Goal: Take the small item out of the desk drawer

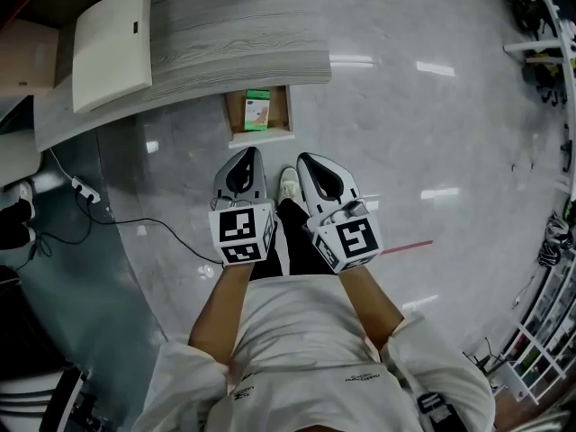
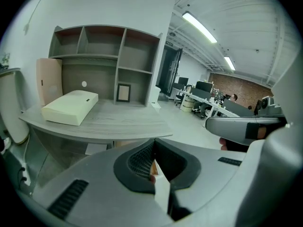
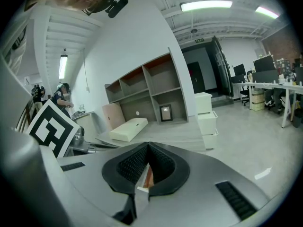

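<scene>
A person is standing before a grey desk (image 1: 236,45), holding the left gripper (image 1: 249,152) and the right gripper (image 1: 305,158) side by side over the floor. Both are keeping their jaws pressed together with nothing between them. The small green-and-white item (image 1: 257,111) is lying in the open drawer (image 1: 232,122) just beyond the gripper tips. A cream box (image 1: 112,45) is sitting on the desktop.

Person is holding left gripper (image 1: 251,155) and right gripper (image 1: 307,160) side by side at 6 o'clock of the open drawer (image 1: 261,137). Small green-white box (image 1: 256,111) is lying inside it. Cream case (image 1: 112,45) is sitting on desk (image 1: 234,43) at 10 o'clock.
</scene>
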### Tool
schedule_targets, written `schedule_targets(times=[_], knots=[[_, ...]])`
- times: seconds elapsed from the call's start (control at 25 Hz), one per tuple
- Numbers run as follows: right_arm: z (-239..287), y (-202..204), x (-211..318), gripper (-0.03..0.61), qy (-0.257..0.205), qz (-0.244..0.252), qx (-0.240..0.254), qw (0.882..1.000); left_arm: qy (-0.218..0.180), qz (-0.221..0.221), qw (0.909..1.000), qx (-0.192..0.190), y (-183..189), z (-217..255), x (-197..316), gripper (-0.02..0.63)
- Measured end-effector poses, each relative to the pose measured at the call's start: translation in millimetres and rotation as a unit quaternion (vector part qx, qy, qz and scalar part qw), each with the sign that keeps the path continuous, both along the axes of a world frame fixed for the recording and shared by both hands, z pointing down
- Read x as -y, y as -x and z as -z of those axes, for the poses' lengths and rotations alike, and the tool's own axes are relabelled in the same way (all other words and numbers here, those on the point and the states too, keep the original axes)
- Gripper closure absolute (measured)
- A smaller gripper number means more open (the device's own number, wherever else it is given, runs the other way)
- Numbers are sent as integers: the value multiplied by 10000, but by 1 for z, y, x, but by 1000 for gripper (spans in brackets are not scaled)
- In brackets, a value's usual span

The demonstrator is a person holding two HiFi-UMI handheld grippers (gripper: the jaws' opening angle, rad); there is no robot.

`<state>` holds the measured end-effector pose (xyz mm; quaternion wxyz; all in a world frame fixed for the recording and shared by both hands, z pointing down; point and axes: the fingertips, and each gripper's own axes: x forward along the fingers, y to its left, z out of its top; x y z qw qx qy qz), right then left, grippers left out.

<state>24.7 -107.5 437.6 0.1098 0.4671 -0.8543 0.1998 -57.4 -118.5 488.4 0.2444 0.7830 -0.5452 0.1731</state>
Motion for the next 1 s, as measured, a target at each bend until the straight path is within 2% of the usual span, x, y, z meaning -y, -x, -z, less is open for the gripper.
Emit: schedule_targets(times=[0.28,1.0], knots=[[-33,-5,0,548,87,22,26,10000,207,147,9997,-37,1,-42,6,598],[-108,-3,18,548,409,5,76,9991,554,196,9983,26,-1,-132,37,595]])
